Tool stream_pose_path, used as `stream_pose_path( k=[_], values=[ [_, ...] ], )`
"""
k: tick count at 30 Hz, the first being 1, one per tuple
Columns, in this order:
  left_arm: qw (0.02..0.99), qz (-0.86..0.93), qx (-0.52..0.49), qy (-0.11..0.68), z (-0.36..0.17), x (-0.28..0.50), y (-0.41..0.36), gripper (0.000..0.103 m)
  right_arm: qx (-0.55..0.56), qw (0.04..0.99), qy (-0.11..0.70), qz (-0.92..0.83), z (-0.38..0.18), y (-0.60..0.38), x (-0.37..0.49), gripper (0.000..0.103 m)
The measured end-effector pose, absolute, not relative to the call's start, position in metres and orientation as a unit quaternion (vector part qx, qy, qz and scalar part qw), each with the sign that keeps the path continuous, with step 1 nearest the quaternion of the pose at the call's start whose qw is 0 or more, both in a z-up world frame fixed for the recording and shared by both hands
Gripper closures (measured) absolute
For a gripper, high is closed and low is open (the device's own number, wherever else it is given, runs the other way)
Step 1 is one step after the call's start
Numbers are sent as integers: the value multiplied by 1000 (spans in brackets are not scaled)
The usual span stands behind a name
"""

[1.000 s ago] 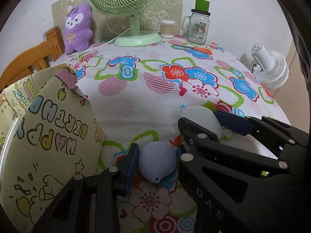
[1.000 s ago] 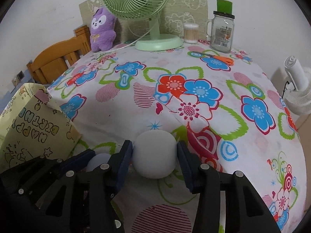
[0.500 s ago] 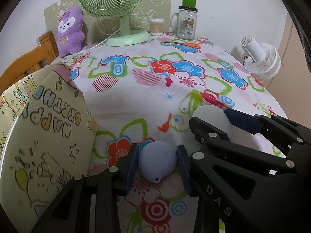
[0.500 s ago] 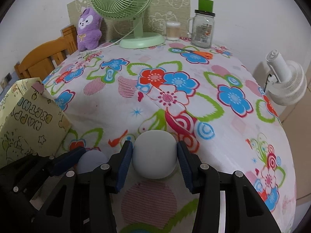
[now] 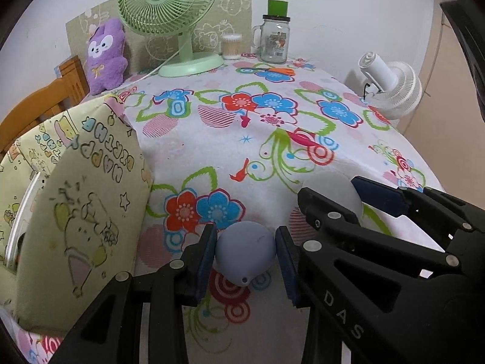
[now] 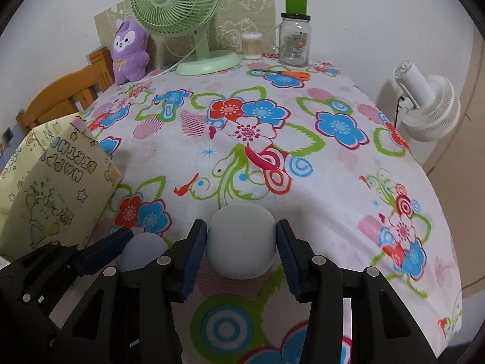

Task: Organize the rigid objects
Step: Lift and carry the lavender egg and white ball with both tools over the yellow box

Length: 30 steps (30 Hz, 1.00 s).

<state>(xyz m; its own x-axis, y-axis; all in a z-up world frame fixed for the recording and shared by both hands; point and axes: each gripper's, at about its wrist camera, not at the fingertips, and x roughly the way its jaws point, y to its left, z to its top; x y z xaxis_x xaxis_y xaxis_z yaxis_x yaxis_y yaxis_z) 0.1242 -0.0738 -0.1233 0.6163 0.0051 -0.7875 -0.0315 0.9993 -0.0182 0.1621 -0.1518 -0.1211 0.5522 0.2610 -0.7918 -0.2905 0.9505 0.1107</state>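
Grippers side by side above the flowered tablecloth (image 6: pixel 333 97): left gripper (image 5: pixel 246 257) pinching a blue-grey egg-shaped object (image 5: pixel 245 253) between its pads, right gripper (image 6: pixel 242 244) clamping a pale grey rounded object (image 6: pixel 242 239), with a yellow birthday gift bag (image 5: pixel 81 212) standing to the left.

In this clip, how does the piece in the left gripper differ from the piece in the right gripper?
Colour: the lavender-blue piece in the left gripper is bluish purple; the pale grey piece in the right gripper is near white.
Shape: the lavender-blue piece tapers to a tip with a small hole; the pale grey piece is a plain dome with a flatter base.
Size: the pale grey piece looks somewhat wider.
Shared: both are smooth, matte, rounded and clamped between blue pads above the tablecloth.
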Motion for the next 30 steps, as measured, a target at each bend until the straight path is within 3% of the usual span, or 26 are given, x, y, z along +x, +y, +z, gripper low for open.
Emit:
stream_pose_path(
  k=[30],
  values=[
    [913,-29,38,405,-71,60,-85,62,-3,905,414,94,-65,-168,85,53]
  ],
)
